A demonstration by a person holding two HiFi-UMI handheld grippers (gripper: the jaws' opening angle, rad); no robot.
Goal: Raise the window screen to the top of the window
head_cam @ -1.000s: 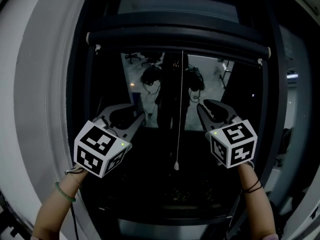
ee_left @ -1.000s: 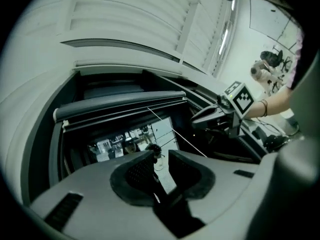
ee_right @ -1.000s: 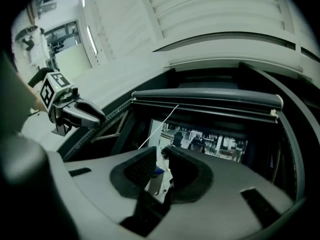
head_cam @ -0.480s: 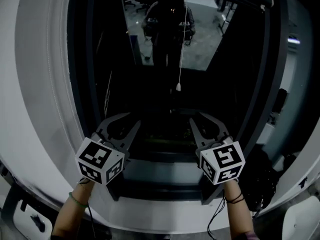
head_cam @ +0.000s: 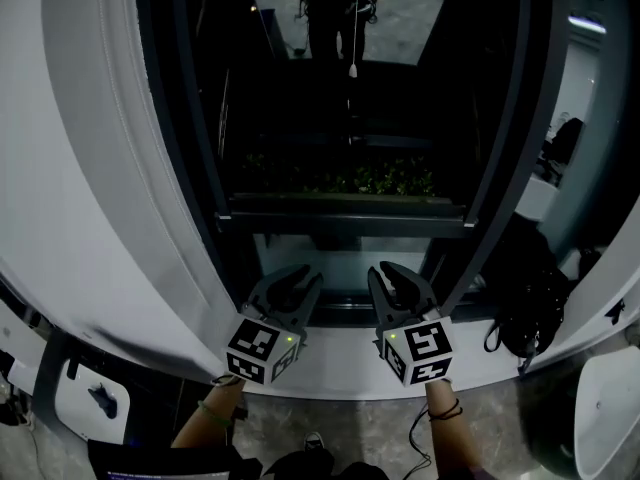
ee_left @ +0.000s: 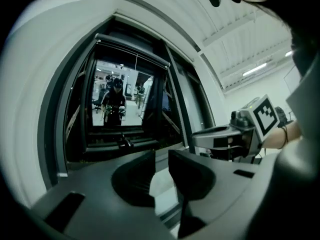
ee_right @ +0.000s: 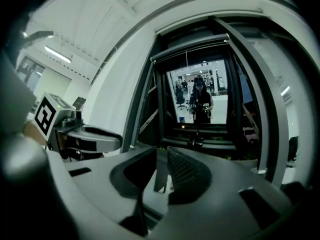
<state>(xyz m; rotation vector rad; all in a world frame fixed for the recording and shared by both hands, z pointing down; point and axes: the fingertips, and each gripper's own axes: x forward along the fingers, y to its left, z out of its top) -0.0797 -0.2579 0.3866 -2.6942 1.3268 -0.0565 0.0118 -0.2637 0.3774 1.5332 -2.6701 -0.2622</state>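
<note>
The window screen is rolled into a dark bar at the top of the window (ee_left: 132, 45), also seen in the right gripper view (ee_right: 190, 46). Its thin pull cord hangs down the glass and ends in a small toggle (head_cam: 352, 69). My left gripper (head_cam: 303, 276) and right gripper (head_cam: 385, 271) sit low, side by side in front of the white sill (head_cam: 335, 260), well below the cord. Each has its jaws almost together with only a thin slit and nothing between them, as the left gripper (ee_left: 161, 156) and right gripper (ee_right: 161, 154) views show.
A dark window frame (head_cam: 205, 138) stands between white curved wall panels (head_cam: 90, 168). Green plants (head_cam: 370, 178) lie beyond the lower glass. A black bag (head_cam: 525, 298) rests at the right of the sill. A person's reflection (ee_left: 114, 101) shows in the pane.
Both grippers have dropped from mid-window height to the sill and drawn closer together. The head view has tilted down, so the rolled screen bar has left its top edge.
</note>
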